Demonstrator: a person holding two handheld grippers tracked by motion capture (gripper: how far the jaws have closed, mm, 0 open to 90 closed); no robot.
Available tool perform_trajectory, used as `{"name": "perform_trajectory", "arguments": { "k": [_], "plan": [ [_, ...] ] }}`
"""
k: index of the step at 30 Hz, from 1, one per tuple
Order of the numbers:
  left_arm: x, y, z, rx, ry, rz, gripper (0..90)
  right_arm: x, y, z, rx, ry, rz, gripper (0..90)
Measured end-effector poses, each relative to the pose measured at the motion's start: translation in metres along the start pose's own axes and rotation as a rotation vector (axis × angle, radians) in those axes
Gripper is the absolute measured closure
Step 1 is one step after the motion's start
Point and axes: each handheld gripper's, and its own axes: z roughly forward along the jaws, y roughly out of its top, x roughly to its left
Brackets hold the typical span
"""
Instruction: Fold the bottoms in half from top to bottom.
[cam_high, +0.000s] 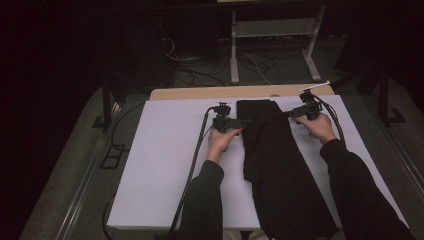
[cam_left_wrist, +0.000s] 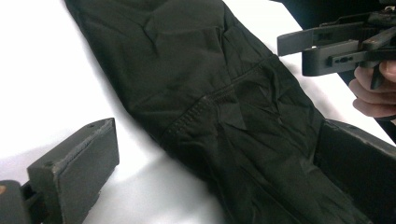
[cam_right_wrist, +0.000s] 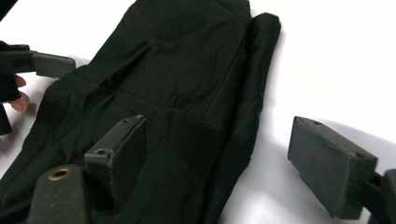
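Garment count: one black garment (cam_high: 272, 160) — long, folded lengthwise, lying flat and running from the far edge of the board toward the person.
Gripper count: two, one in each hand.
Left gripper (cam_high: 248, 122): at the garment's left edge near its far end. In the left gripper view its jaws stand spread wide, one over bare board, the other at the far side of the cloth (cam_left_wrist: 233, 116); nothing pinched.
Right gripper (cam_high: 291, 114): at the garment's right edge near its far end, opposite the left one. In the right gripper view its jaws are spread apart — one resting over the cloth (cam_right_wrist: 187, 93), the other over bare board; nothing pinched.
Hands: two, a left hand (cam_high: 223, 138) and a right hand (cam_high: 320, 126), both in dark sleeves.
Cables: one trailing from each gripper; the left cable (cam_high: 197, 150) runs back along the board toward the person.
Surface: one white board (cam_high: 160, 160) laid on a wooden table (cam_high: 200, 93), whose far edge shows beyond it.
Room: dark; grey floor (cam_high: 75, 165), a white metal frame (cam_high: 272, 30) and loose cables behind the table.
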Motion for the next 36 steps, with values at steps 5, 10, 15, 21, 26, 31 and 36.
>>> {"name": "perform_trajectory", "arguments": {
  "k": [5,10,15,21,26,31,36],
  "plan": [
    [-0.002,0.0,0.001,-0.01,-0.004,-0.002,2.5,0.0,-0.002,0.004,0.014,0.007,0.001,20.6],
    [-0.005,-0.001,0.004,-0.009,-0.027,0.003,6.2,-0.001,-0.003,0.005,-0.001,0.025,0.019,22.2],
    [-0.003,-0.002,0.006,-0.008,-0.029,-0.024,8.9,-0.002,-0.007,0.01,0.001,0.041,0.026,28.7],
    [-0.003,-0.003,0.006,-0.003,-0.014,-0.011,15.2,-0.001,-0.009,0.012,-0.013,0.034,-0.005,35.9],
    [-0.001,-0.003,0.006,-0.012,-0.011,-0.031,34.9,0.0,-0.009,0.011,-0.013,0.029,-0.015,44.2],
    [0.0,-0.003,0.007,-0.004,0.028,-0.066,59.0,0.005,-0.009,0.013,0.01,-0.002,-0.06,52.7],
    [0.001,-0.003,0.008,0.007,0.043,-0.091,76.4,0.009,-0.009,0.014,0.02,-0.024,-0.064,70.9]
  ]
}}
